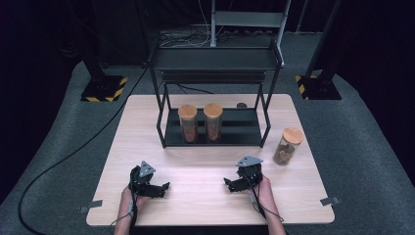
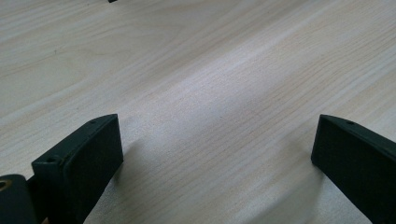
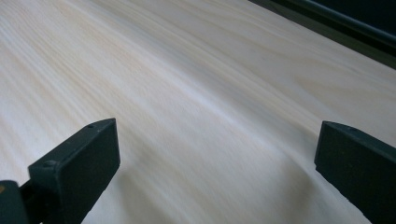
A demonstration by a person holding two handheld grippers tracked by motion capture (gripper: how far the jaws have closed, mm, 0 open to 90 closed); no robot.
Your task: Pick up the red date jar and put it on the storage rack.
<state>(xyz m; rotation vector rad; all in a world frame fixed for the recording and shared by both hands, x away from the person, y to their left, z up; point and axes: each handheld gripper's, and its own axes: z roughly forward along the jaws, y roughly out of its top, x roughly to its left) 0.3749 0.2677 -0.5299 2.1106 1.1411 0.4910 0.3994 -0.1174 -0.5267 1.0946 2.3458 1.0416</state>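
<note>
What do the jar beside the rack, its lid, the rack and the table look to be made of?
Jar: clear, glossy, likely glass or plastic; brown contents show through. Lid: pale tan and matte, probably wood or cork. Rack: thin black bars and flat shelves, apparently painted metal. Table: light wood or wood-look laminate; fine grain lines show in both gripper views.

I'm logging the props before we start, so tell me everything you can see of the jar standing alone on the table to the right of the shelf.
The jar is a clear cylinder, glass or plastic by its look, closed with a flat round lid that looks like wood or cork. Brown contents fill its lower part; what they are is too small to tell. It stands upright on the light wooden table, just outside the black metal shelf, near the table's right edge. Only the table touches it. The right gripper lies nearest, apart from it.
</note>
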